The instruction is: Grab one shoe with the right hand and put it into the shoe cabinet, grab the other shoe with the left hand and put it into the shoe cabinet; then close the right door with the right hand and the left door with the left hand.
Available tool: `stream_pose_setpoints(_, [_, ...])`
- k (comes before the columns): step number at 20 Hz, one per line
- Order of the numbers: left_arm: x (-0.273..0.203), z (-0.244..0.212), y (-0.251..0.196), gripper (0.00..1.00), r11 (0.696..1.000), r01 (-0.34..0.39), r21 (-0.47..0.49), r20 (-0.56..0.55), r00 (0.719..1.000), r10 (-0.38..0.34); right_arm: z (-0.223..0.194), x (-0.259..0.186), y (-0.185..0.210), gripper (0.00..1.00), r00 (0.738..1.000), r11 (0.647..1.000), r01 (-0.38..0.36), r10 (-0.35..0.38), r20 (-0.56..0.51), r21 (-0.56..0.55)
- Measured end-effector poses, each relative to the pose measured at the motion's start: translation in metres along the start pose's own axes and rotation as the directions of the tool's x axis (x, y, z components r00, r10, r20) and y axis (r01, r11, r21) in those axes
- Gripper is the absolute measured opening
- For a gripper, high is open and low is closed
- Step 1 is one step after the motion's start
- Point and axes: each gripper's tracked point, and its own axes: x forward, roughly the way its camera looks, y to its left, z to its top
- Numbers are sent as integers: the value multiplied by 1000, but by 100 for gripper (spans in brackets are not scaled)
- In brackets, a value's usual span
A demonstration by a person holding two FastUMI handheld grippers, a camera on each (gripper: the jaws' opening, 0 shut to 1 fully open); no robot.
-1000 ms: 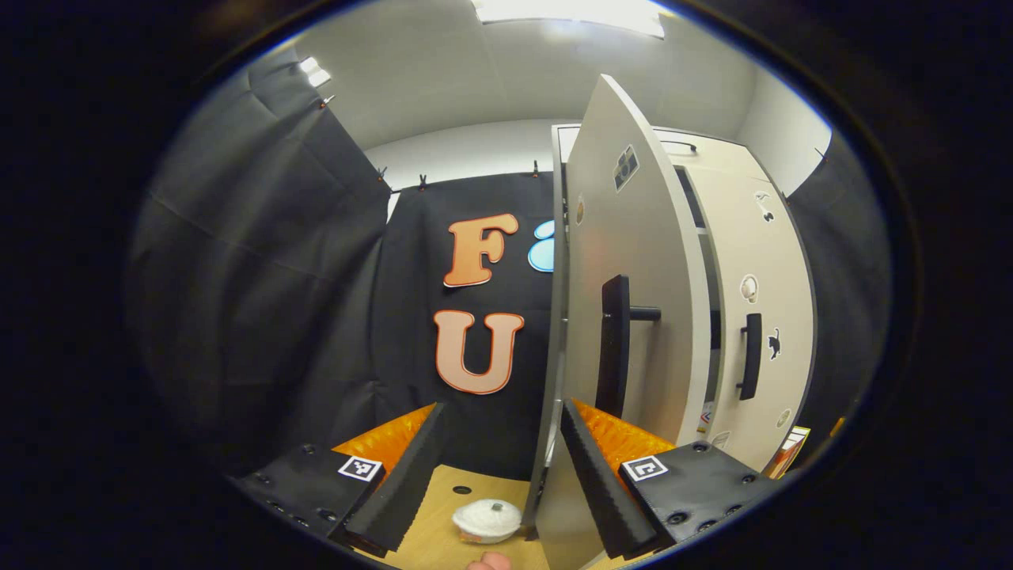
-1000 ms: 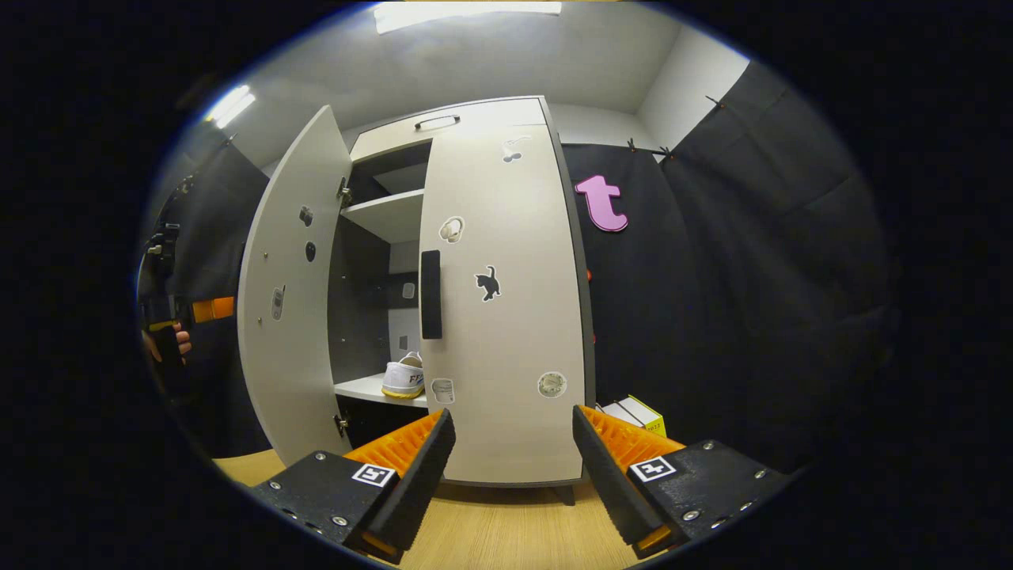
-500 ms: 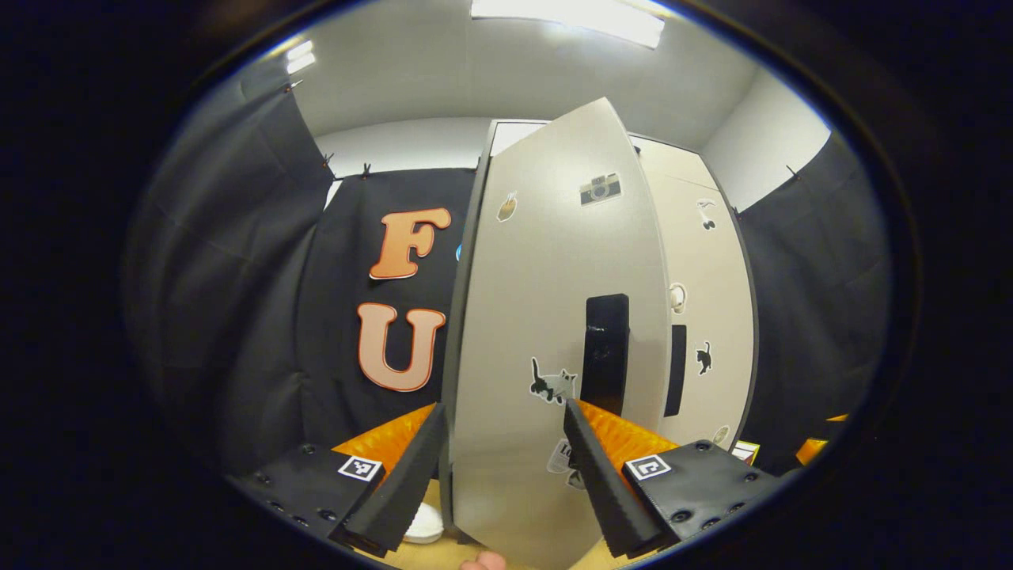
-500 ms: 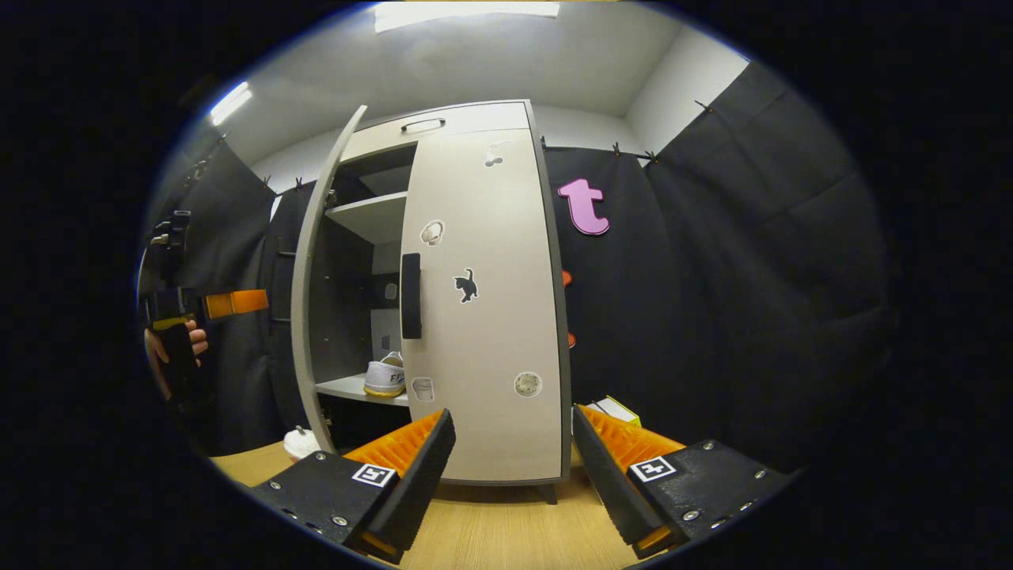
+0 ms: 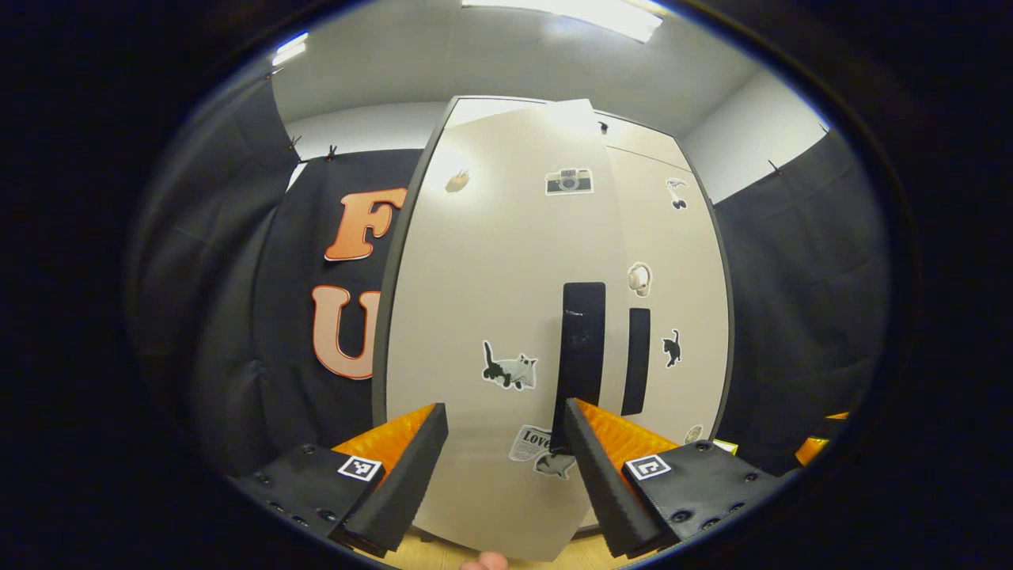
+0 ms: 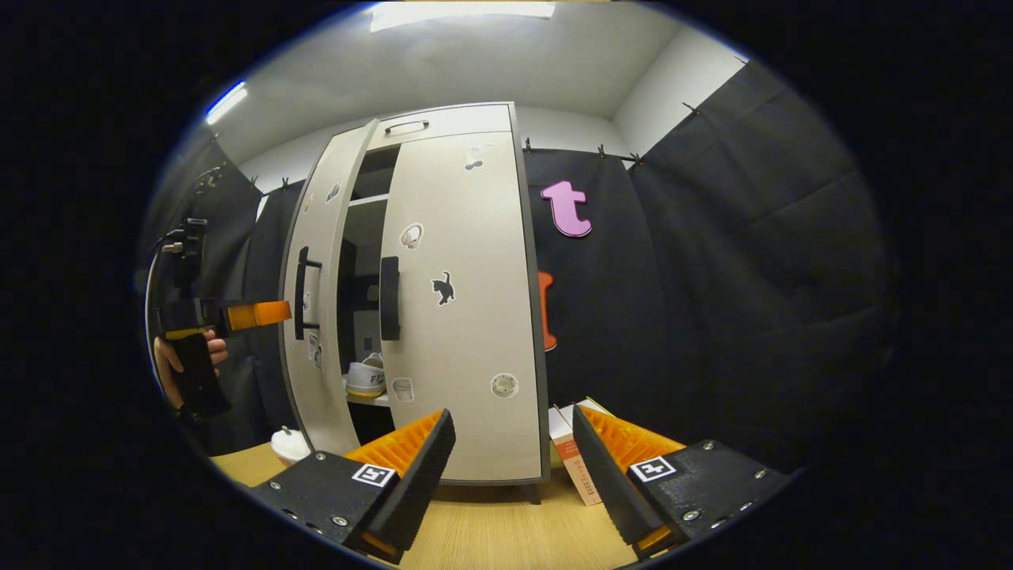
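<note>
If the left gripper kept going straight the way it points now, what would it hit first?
Most likely the face of the left door, just beside its black handle. The left gripper is open and the door fills its path, though the gap is unclear.

White shoe [image 6: 366, 380] inside cabinet [image 6: 443, 127] (left door [image 6: 320, 301] ajar)

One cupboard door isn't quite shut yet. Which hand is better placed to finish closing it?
The left. The left gripper sits right at the left door, which stands ajar, while the right gripper hangs back, open, before the closed right door.
</note>
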Motion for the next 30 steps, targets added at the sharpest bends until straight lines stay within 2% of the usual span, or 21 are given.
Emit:
stream_pose_setpoints(2, [7, -6, -5, 96, 1000, 5, 0, -14, 1000, -5, 2, -1, -6, 92, 1000, 1000, 15, -15, 4, -2])
stream_pose_setpoints(3, [10, -9, -6, 93, 1000, 1, -4, -13, 1000, -1, 1, -2, -9, 92, 1000, 1000, 19, -19, 3, 0])
stream_pose_setpoints(4, [15, -10, -5, 96, 1000, -7, -7, -16, 1000, 6, 1, -2, -11, 92, 1000, 1000, 24, -24, 3, 2])
stream_pose_setpoints(5, [19, -15, -3, 93, 1000, -17, -16, -25, 1000, 17, 0, -1, -12, 92, 1000, 1000, 27, -27, 3, 3])
stream_pose_setpoints(7, [28, -18, -7, 99, 999, -7, -40, -32, 999, 5, -1, -1, -14, 92, 1000, 1000, 30, -30, 1, 0])
stream_pose_setpoints(8, [34, -19, -8, 96, 999, -9, -43, -37, 999, 7, -2, 1, -15, 92, 1000, 1000, 31, -31, -1, -2])
stream_pose_setpoints(9, [39, -19, -8, 99, 999, -10, -42, -38, 999, 8, -1, 2, -16, 92, 1000, 1000, 30, -30, -1, -4])
stream_pose_setpoints(10, [44, -21, -11, 96, 999, -12, -36, -43, 999, 10, -1, 3, -16, 92, 1000, 1000, 30, -30, 2, -5])
stream_pose_setpoints(14, [61, -25, -17, 96, 1000, -19, 15, -28, 999, 19, 1, 6, -19, 92, 999, 999, 33, -33, 6, -6])
stream_pose_setpoints(16, [71, -27, -20, 93, 1000, -23, 16, -20, 1000, 23, -1, 8, -20, 92, 999, 999, 36, -36, 3, -4])
stream_pose_setpoints(17, [74, -27, -20, 95, 1000, -20, 16, -16, 1000, 20, -2, 9, -21, 92, 999, 999, 37, -37, 1, -3])
stream_pose_setpoints(21, [86, -31, -21, 94, 1000, -17, 8, -3, 1000, 17, -2, 9, -21, 92, 999, 999, 35, -35, 0, 0])
stream_pose_setpoints(22, [87, -31, -21, 93, 1000, -19, 8, -1, 1000, 19, -1, 8, -20, 92, 999, 999, 33, -33, 2, 0])
stream_pose_setpoints(24, [90, -31, -22, 96, 1000, -25, 16, 0, 1000, 25, -1, 9, -20, 92, 999, 999, 33, -33, 2, -1])
stream_pose_setpoints(25, [88, -30, -23, 93, 999, -29, 24, 0, 1000, 29, 0, 8, -20, 92, 999, 999, 34, -34, 6, -1])
stream_pose_setpoints(26, [88, -29, -25, 96, 999, -23, 30, -1, 1000, 23, 2, 9, -20, 92, 999, 999, 35, -35, 10, 0])
stream_pose_setpoints(30, [74, -13, -32, 96, 1000, -3, 20, 20, 1000, 3, 4, 7, -19, 92, 999, 999, 38, -38, 12, 6])
